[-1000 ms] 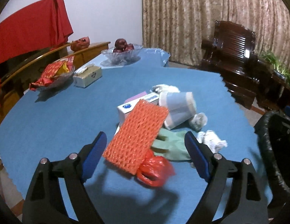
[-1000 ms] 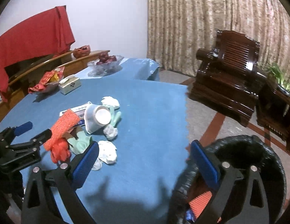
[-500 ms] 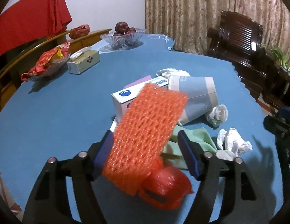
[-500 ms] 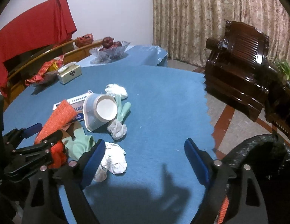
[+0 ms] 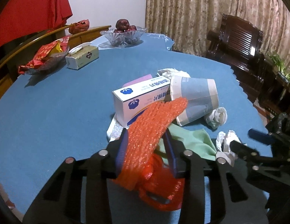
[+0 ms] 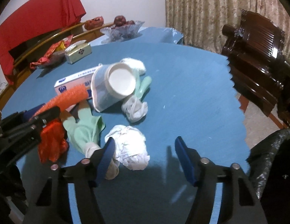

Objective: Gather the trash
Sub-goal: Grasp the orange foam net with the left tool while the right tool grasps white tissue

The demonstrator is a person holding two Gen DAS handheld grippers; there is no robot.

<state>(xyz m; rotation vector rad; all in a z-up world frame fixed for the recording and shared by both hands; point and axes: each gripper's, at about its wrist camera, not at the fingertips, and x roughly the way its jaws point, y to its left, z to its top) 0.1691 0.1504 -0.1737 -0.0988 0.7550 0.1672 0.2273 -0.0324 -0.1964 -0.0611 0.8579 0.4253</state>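
My left gripper [image 5: 146,149] is shut on an orange foam net [image 5: 154,123], which bends upward between the pads; it also shows in the right wrist view [image 6: 70,98]. Under it lie a red plastic bag [image 5: 163,188] and a green glove [image 5: 193,141]. A white medicine box [image 5: 141,99], a tipped paper cup [image 5: 197,100] and crumpled tissues [image 5: 216,116] lie beyond. My right gripper [image 6: 145,155] is open around a crumpled white tissue [image 6: 130,147] on the blue table [image 6: 191,93].
A black-lined trash bin [image 6: 274,160] stands off the table's right edge. A tissue box [image 5: 82,57], a snack dish [image 5: 45,59] and a glass fruit bowl [image 5: 123,35] sit at the far left. A dark wooden chair [image 6: 257,56] stands to the right.
My left gripper closed on the orange foam net, which folded upward. My right gripper moved from above the bin to the table and now straddles a white tissue.
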